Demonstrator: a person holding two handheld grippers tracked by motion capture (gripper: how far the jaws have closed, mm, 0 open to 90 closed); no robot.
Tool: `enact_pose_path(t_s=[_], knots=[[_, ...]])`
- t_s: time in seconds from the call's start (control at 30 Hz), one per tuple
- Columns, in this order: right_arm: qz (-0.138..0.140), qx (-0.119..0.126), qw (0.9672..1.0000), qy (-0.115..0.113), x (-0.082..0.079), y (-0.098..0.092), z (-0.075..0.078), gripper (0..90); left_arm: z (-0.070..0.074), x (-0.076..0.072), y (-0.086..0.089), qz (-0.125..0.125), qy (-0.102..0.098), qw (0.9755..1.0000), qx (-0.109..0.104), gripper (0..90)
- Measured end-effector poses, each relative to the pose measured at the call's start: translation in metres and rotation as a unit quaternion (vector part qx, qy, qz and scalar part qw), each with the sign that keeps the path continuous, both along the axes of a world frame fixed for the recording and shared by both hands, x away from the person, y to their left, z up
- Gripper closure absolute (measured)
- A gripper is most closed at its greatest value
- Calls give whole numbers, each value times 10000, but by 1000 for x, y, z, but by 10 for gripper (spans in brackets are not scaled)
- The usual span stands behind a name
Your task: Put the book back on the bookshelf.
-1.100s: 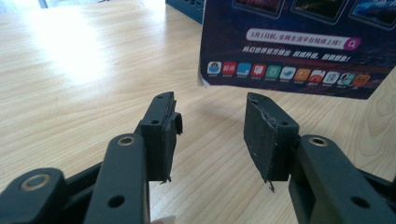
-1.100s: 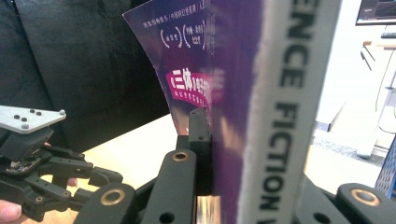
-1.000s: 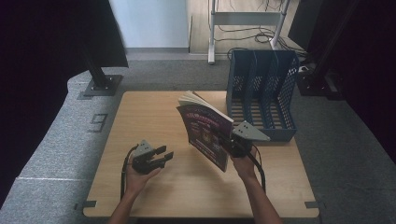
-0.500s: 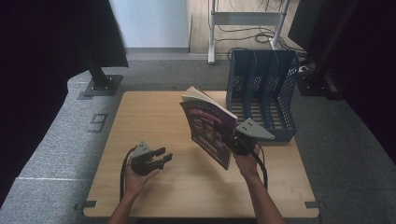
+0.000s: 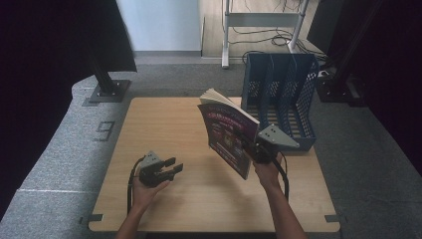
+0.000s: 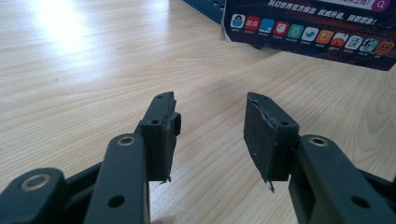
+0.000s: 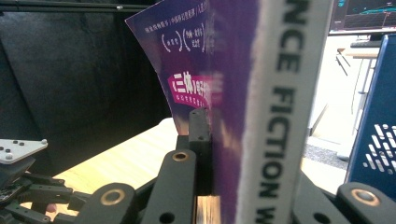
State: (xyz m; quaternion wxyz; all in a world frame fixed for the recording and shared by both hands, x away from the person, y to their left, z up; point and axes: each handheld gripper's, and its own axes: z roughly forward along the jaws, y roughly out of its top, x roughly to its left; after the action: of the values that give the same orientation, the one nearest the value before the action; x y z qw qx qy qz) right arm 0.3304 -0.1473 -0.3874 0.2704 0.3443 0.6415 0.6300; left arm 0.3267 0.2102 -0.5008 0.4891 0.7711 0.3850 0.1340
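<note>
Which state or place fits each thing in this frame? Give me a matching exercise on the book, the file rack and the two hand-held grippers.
Things:
1. book
2. file rack
3. left hand-held gripper
4. right hand-held gripper

States or places:
A. jaws apart, nothing between them, low over the table
B. dark blue, standing at the table's far right corner
C. purple cover, lifted upright off the table
D. clamped on the book's spine edge

Pairs: 1-C, 2-B, 3-A, 4-D
</note>
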Motion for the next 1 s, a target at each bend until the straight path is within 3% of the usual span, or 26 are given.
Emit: enact_pose_path(t_s=[0.33, 1.0], knots=[[-63, 48, 10000, 4, 1, -4, 2, 818, 0, -1, 1, 5, 11, 10000, -49, 534], [-374, 204, 9989, -172, 2, -25, 21, 818, 0, -1, 0, 31, 11, 10000, 13, 536]])
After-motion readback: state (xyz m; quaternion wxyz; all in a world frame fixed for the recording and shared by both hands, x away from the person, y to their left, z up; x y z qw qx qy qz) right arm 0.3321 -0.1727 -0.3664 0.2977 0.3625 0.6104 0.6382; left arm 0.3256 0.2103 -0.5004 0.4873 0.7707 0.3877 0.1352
